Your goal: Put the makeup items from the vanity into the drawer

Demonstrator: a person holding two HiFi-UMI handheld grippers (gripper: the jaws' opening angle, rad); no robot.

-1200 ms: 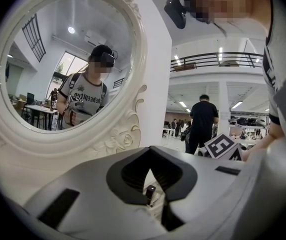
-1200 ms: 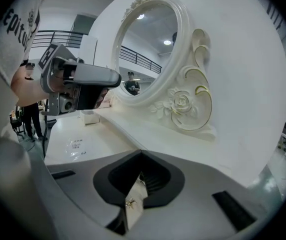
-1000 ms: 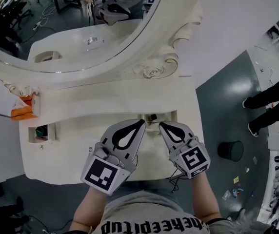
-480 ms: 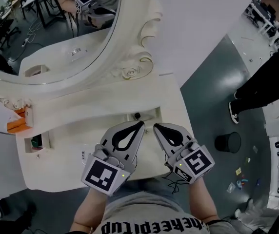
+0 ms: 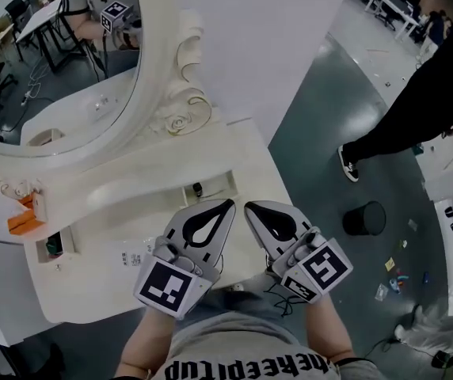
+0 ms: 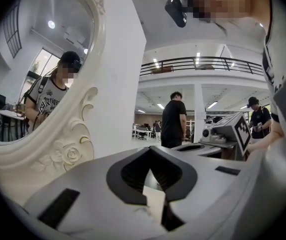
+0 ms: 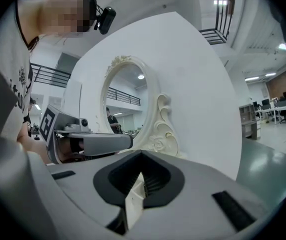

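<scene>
Head view has both my claws low over the front edge of the bench (image 5: 123, 212), tips side by side. The left claw (image 5: 228, 204) and the right claw (image 5: 250, 207) are each pressed closed on nothing, as their own views confirm. Just beyond the tips is a recess (image 5: 220, 182) in the bench top, with a small dark item (image 5: 197, 188) at its left end. I judge my left claw nearer. The item's long axis is too small to read. Far left of the recess sit a second pocket (image 5: 56, 244) and an orange object (image 5: 19, 221); behind the recess rises the mirror (image 5: 52, 93). No drawer shows.
</scene>
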